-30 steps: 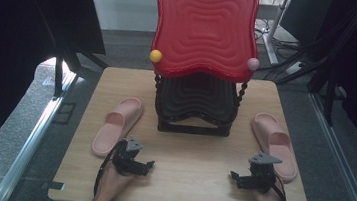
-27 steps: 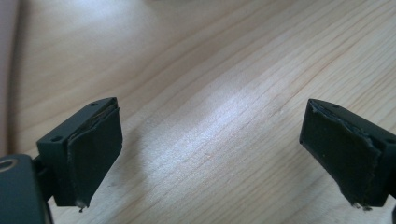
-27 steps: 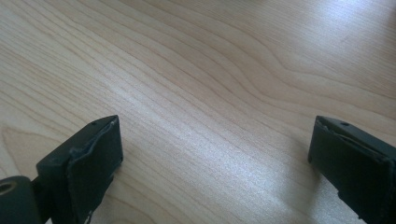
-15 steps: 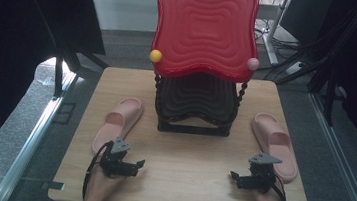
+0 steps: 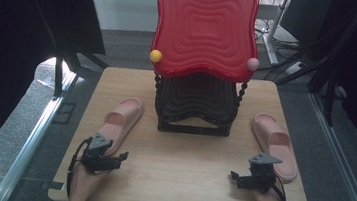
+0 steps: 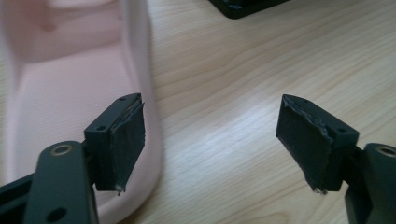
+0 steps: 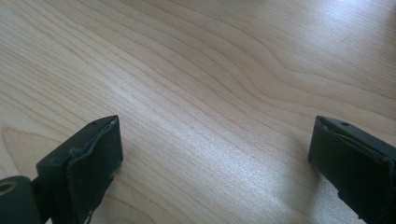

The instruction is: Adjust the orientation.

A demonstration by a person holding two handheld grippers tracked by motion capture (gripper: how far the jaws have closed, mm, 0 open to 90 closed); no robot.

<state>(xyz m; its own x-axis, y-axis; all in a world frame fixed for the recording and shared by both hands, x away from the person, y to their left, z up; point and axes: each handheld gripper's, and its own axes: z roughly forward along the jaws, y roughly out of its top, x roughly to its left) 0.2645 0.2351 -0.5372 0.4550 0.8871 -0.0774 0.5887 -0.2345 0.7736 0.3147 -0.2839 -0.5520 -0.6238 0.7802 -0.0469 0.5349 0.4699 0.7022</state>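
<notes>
A pink slipper lies left of the rack, and its twin lies at the table's right side. My left gripper hovers at the near heel end of the left slipper. In the left gripper view the slipper fills the left side. Its side wall runs up between the jaws of my left gripper, close to the left pad, and the other pad is over bare wood. These jaws have just been closing, with no pad pressing. My right gripper rests open over bare wood, short of the right slipper.
A black ribbed rack stands at the table's middle back with a red wavy tray upright above it, flanked by a yellow knob and a pink knob. The wooden table ends near my forearms.
My left gripper has moved left and a little up, from open wood to the heel of the left slipper. The right gripper has stayed put.
</notes>
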